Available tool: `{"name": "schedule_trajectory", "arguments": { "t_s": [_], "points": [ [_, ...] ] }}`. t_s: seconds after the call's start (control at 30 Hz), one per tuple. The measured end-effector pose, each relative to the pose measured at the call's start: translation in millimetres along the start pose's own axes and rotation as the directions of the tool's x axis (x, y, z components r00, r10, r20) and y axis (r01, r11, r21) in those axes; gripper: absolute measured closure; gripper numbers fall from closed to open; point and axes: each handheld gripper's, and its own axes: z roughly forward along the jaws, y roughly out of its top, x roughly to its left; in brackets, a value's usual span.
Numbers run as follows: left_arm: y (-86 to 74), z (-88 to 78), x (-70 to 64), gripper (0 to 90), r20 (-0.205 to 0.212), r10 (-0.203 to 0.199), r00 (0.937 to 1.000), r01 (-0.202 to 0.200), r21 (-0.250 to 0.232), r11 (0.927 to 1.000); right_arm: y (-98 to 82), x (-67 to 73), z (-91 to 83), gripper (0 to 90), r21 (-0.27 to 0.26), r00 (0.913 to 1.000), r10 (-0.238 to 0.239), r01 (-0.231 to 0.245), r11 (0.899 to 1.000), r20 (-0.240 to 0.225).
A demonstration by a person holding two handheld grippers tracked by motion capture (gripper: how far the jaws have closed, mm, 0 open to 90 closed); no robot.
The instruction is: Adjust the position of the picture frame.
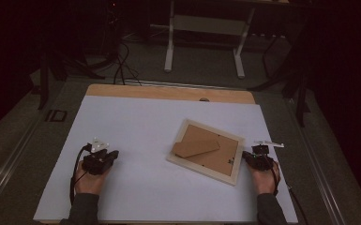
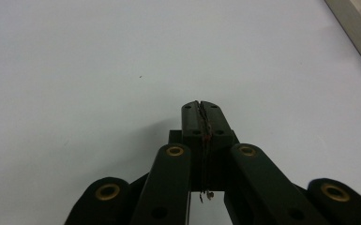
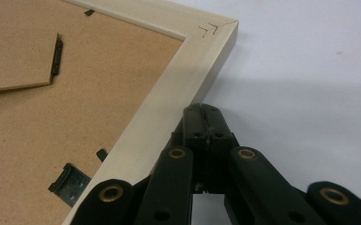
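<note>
Picture frame of pale wood with a brown board back point(image 1: 207, 151) lies back-up on the white bench point(image 1: 136, 140), turned a little, out toward three o'clock from the bench's middle. A brown pointed stand flap point(image 1: 196, 142) lies flat on the board back. In the right gripper view, small dark metal clips point(image 3: 70, 183) sit at the edge of the board, and a thin pencil mark point(image 3: 209, 29) shows on the wood at the frame's corner. The right hand-held gripper point(image 1: 259, 158) sits at about four o'clock on the bench, held by a hand point(image 1: 264, 177) in a dark sleeve. Its two black jaws are clenched tight together with nothing between them, and their tip is just beside the outer edge of the pale wood, maybe touching it; I cannot tell for sure. The left hand-held gripper point(image 1: 107, 155) is at about eight o'clock on the bench, well apart from the frame, held by the other hand point(image 1: 90, 180). Its jaws are clenched too, pressed flat on each other with nothing held, over bare white bench. In the left gripper view, one corner of the frame peeks in at about one o'clock.
</note>
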Motion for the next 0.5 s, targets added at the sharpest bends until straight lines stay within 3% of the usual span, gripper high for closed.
{"name": "schedule_trajectory", "arguments": {
  "t_s": [0.43, 0.5],
  "points": [
    [2.7, 8.0, -13.5, 90.0, 0.019, 0.05, 0.9986, -0.05, 0.021, 0.9985, 5.1, 20.8, 9.4, 89.8, 0.007, 0.9987, -0.017, 0.017, 1.0, -0.049],
    [3.6, 10.0, -17.1, 90.0, 0.037, 0.049, 0.9981, -0.05, 0.017, 0.9986, 5.6, 27.4, 11.0, 89.8, 0.01, 0.9978, -0.028, 0.029, 1.0, -0.06]
  ]
}}
